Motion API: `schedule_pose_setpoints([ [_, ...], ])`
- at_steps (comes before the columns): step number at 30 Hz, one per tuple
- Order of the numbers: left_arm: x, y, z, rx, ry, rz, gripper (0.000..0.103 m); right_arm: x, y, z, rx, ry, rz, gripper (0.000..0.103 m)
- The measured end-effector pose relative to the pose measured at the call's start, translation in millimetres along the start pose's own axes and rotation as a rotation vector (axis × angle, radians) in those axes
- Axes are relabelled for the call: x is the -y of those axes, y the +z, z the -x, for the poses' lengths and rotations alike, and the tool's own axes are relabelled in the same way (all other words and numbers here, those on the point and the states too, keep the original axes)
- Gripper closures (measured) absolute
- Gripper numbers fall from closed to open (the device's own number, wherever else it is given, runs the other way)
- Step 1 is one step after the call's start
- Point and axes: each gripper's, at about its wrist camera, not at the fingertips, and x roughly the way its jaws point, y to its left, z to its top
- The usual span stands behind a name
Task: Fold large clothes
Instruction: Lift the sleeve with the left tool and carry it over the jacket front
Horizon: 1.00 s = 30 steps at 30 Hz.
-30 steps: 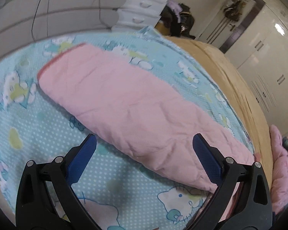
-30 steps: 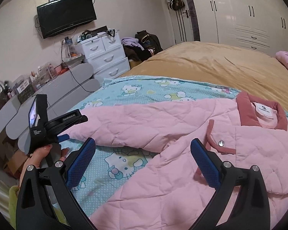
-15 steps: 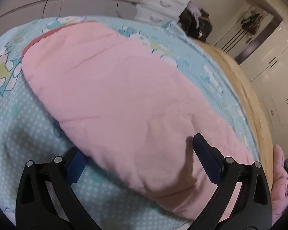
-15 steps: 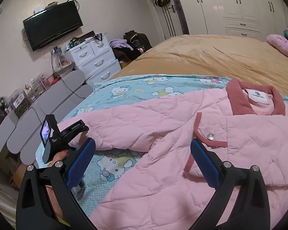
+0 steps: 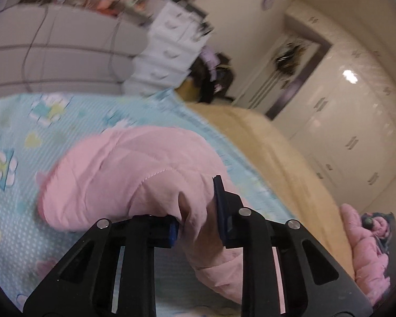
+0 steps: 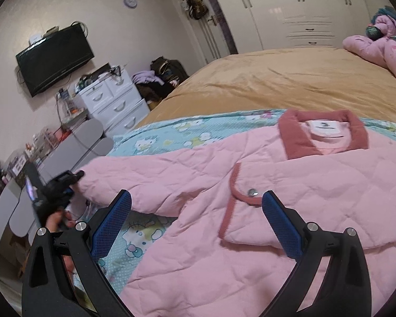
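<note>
One pink quilted jacket sleeve point(image 5: 134, 174) is stretching leftward from the jacket body point(image 6: 290, 211); the left gripper point(image 5: 198, 224), jaws just closed, is clenching it, while the right gripper point(image 6: 198, 224) is gaping, released, nearer the body.

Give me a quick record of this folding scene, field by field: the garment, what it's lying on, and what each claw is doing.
garment: pink quilted jacket, front up, darker pink collar
surface: blue cartoon-print sheet over a tan bedspread
left claw: jaws have just been closing, now pinching the sleeve near its cuff end
right claw: open, above the jacket front, holding nothing
fold progress: sleeve gripped, not yet folded over the body
</note>
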Motion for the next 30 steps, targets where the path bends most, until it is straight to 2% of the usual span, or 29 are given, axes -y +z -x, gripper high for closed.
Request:
schedule_pose_setpoints([
  [9, 63.0, 8.3, 45.3, 0.077, -0.154, -0.076, 0.091, 55.1, 7.2, 56.3, 0.1, -0.08, -0.122, 0.004],
  [17, 120.9, -8.9, 76.4, 0.106, -0.293, -0.163, 0.092, 117.9, -10.5, 97.7, 0.152, -0.154, -0.262, 0.004],
  [20, 139.8, -17.2, 85.1, 0.107, -0.343, -0.204, 0.092, 134.4, -10.0, 109.8, 0.193, -0.144, -0.306, 0.004],
  [30, 188.3, -50.9, 103.2, 0.081, -0.477, -0.32, 0.092, 161.8, -12.2, 121.3, 0.222, -0.124, -0.375, 0.004],
])
